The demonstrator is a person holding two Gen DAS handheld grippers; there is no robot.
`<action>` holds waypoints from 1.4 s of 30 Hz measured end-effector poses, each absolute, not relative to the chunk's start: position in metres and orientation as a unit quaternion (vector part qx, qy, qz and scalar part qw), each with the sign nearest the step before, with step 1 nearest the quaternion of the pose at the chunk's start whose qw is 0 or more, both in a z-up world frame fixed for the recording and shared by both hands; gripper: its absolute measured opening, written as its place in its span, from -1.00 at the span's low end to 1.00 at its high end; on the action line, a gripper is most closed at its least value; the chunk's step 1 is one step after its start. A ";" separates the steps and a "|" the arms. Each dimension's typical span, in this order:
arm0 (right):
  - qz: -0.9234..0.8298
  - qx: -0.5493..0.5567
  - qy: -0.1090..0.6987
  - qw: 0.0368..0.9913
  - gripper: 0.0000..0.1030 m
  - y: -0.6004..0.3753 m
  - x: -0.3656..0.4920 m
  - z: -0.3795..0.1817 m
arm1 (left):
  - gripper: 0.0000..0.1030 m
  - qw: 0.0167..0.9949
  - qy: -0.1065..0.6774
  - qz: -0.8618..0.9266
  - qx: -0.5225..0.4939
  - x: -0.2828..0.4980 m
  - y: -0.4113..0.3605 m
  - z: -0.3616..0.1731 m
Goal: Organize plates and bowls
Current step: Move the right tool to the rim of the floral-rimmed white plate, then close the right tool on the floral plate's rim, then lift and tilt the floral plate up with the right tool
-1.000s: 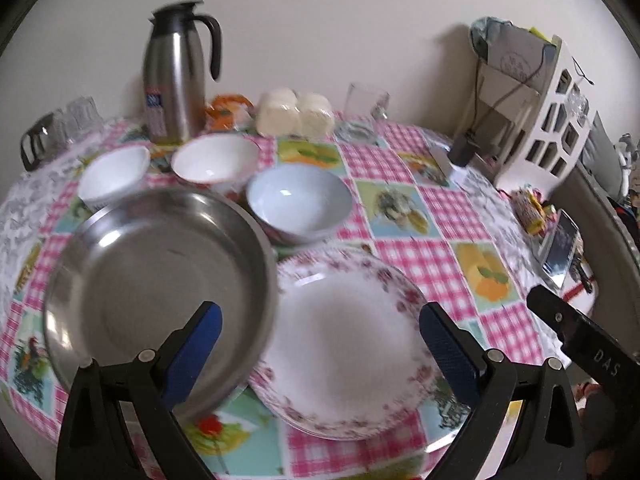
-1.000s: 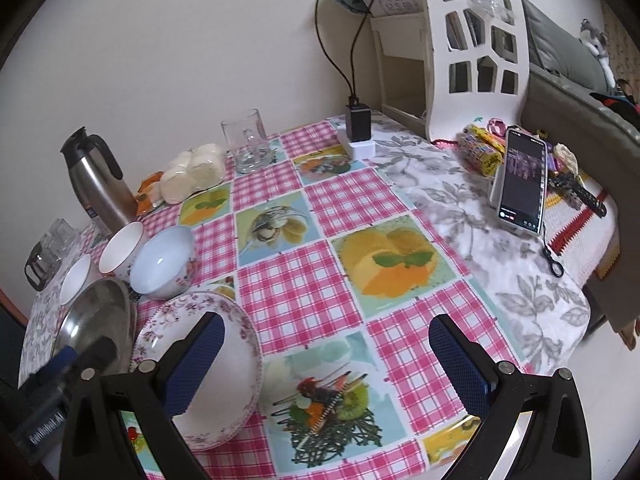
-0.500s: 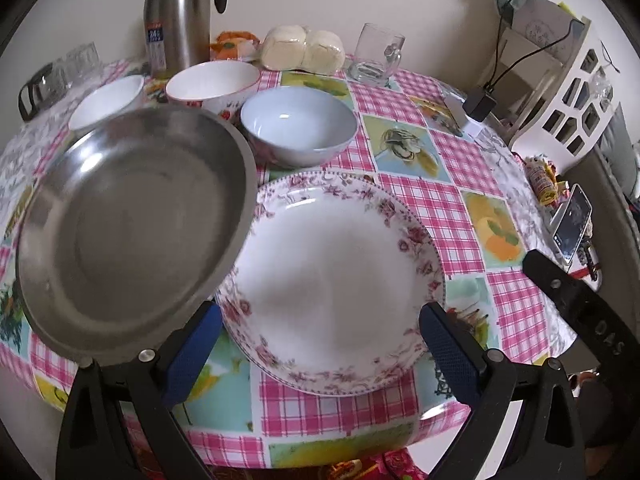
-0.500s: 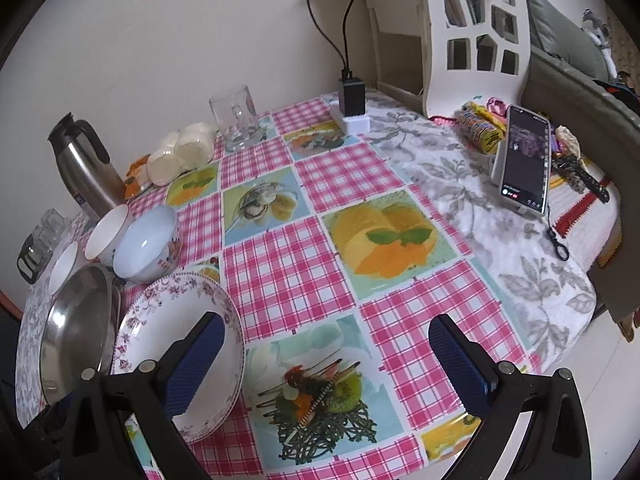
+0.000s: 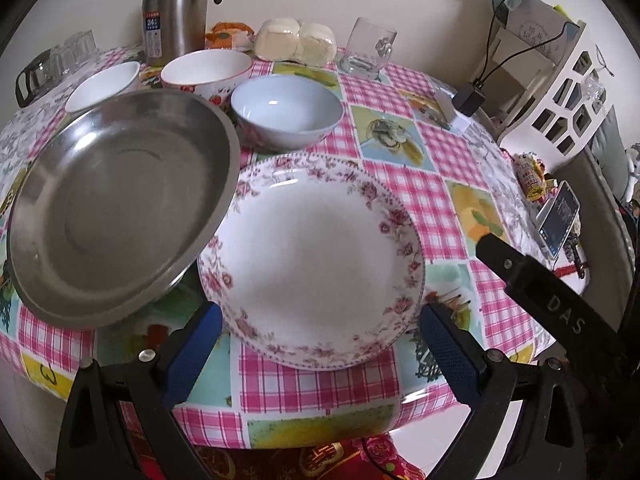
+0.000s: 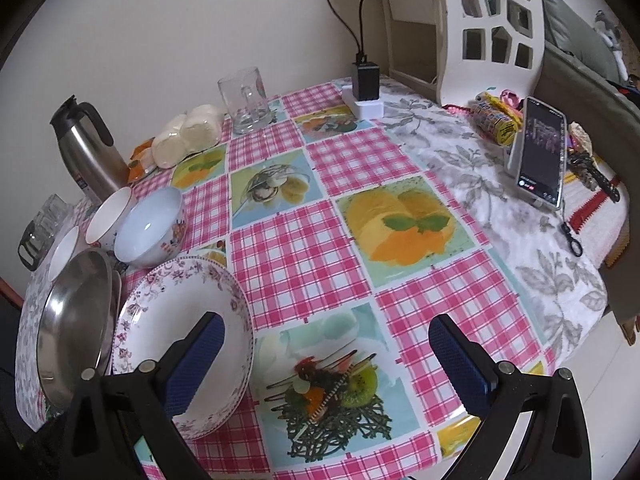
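Observation:
A white plate with a pink flower rim (image 5: 316, 256) (image 6: 188, 332) lies near the table's front edge. A steel plate (image 5: 116, 204) (image 6: 76, 328) sits to its left, tilted, its rim over the flowered plate's edge. Behind them stand a pale blue bowl (image 5: 287, 111) (image 6: 149, 226), a red-rimmed white bowl (image 5: 206, 70) (image 6: 108, 216) and a small white bowl (image 5: 103, 85) (image 6: 64, 248). My left gripper (image 5: 318, 348) is open, its fingers on either side of the flowered plate's near rim. My right gripper (image 6: 326, 354) is open and empty, right of that plate.
A steel thermos (image 5: 176, 8), wrapped buns (image 5: 296, 42) and a glass mug (image 5: 368, 48) stand at the back. A phone (image 6: 540, 152), a charger block (image 6: 366, 88) and a white rack (image 6: 480, 24) are at the right. Glass cups (image 5: 56, 64) are far left.
The left gripper has drawn back and lowered toward the flowered plate's near rim. The right gripper has shifted slightly; the plates and bowls stay in place.

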State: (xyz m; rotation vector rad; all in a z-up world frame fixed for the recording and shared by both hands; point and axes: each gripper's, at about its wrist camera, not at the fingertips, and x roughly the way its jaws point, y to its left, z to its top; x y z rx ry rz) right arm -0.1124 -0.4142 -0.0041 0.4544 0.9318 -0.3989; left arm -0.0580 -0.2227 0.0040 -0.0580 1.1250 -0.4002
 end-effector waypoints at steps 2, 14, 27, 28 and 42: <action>-0.182 0.218 0.449 0.847 1.00 -0.412 -0.109 -0.009 | 0.92 0.826 0.533 -0.180 -0.029 -0.058 -0.220 0.000; -0.140 0.228 0.484 0.833 0.96 -0.392 -0.089 -0.038 | 0.80 0.810 0.567 -0.129 -0.080 -0.048 -0.196 -0.026; -0.104 0.269 0.489 0.823 0.41 -0.386 -0.075 -0.060 | 0.50 0.810 0.569 -0.094 -0.108 -0.037 -0.180 -0.038; -0.102 0.275 0.485 0.824 0.28 -0.387 -0.075 -0.061 | 0.43 0.808 0.571 -0.094 -0.109 -0.037 -0.180 -0.039; -0.089 0.306 0.478 0.819 -0.82 -0.387 -0.074 -0.067 | 0.10 0.806 0.572 -0.086 -0.123 -0.031 -0.180 -0.046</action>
